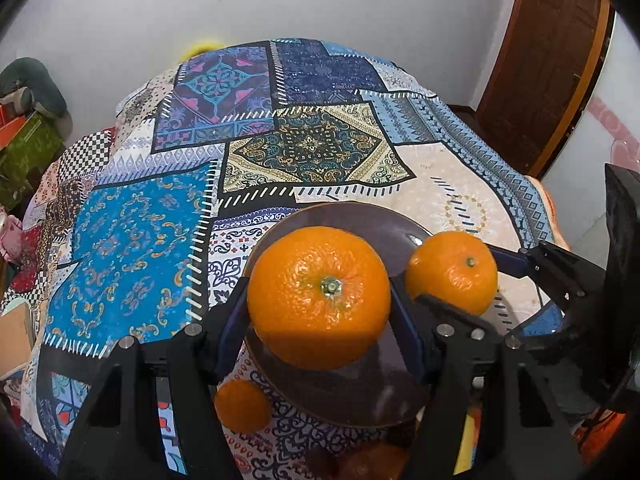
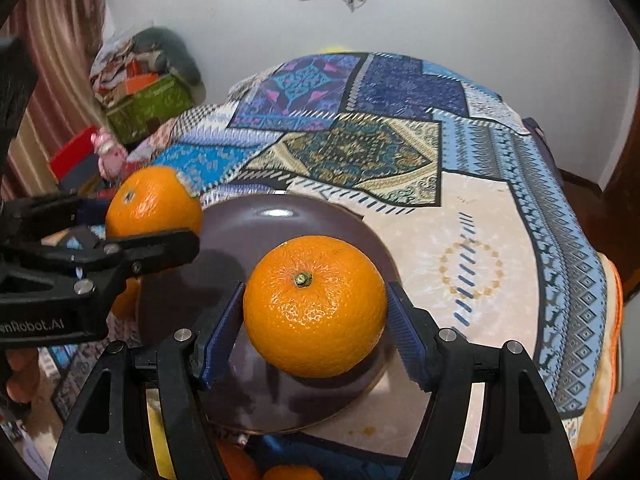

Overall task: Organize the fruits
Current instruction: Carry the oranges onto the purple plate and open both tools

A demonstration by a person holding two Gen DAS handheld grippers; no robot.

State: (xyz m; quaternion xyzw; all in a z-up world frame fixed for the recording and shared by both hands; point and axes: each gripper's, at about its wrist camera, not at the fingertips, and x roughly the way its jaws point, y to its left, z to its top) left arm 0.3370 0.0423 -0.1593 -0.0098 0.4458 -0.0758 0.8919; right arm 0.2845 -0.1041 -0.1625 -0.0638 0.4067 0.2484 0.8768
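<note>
Two oranges are held over a dark purple plate [image 1: 360, 220] on the patchwork tablecloth. My left gripper [image 1: 319, 294] is shut on a large orange [image 1: 319, 296], with its blue pads pressing both sides and the stem facing the camera. My right gripper [image 2: 315, 308] is shut on another orange [image 2: 315, 306] above the plate [image 2: 260, 232]. In each wrist view the other gripper shows at the side with its fruit: the right gripper [image 1: 456, 276] with its orange [image 1: 452, 272], and the left gripper [image 2: 140, 220] with its orange [image 2: 154, 204]. Whether either orange touches the plate I cannot tell.
A smaller orange [image 1: 242, 404] lies on the cloth near the plate's front left rim. More orange fruit [image 2: 288, 472] shows at the bottom edge, under the grippers. Boxes and clutter [image 2: 148, 96] stand beyond the table's left side, and a wooden door [image 1: 548, 64] is at the right.
</note>
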